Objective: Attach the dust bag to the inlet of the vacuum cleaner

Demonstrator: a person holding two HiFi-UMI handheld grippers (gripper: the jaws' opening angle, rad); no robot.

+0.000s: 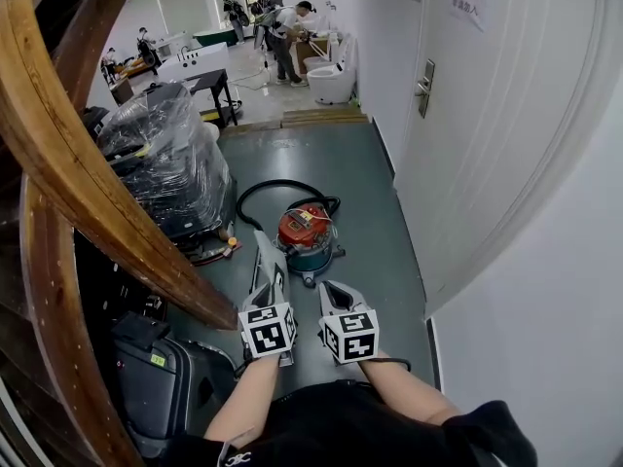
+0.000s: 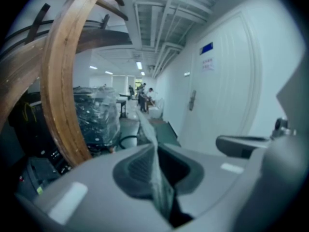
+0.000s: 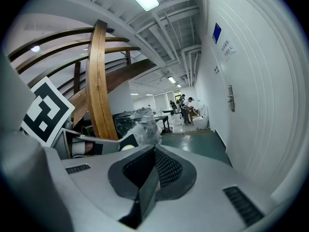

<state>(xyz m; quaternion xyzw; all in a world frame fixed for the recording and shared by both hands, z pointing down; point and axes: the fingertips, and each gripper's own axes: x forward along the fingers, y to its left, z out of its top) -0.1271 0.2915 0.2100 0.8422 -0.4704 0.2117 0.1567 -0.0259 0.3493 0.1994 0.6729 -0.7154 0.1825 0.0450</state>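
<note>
Two grippers sit closest, held low in front of the person. The left gripper [image 1: 263, 243] has its jaws pressed flat together with nothing between them, as its own view [image 2: 142, 120] shows. The right gripper [image 1: 331, 288] is likewise closed on nothing [image 3: 153, 153]. They hang side by side, near each other but apart.

Just past their tips the vacuum cleaner [image 1: 304, 233] stands on the green floor [image 1: 360, 193], red on top, with its black hose [image 1: 261, 189] looping behind it. I cannot pick out a dust bag anywhere, nor see which way the inlet faces from here.

To the left rise curved wooden beams [image 1: 88, 183] and a plastic-wrapped pile [image 1: 165, 163]. A white door [image 1: 487, 115] is on the right, and people [image 1: 282, 27] work at the far end of the hall.

To my eye the job is barely begun: the hands are only approaching. The next move, I would guess, calls for opening the jaws, finding the bag and taking it by its collar, then lining that collar up squarely with the inlet.
</note>
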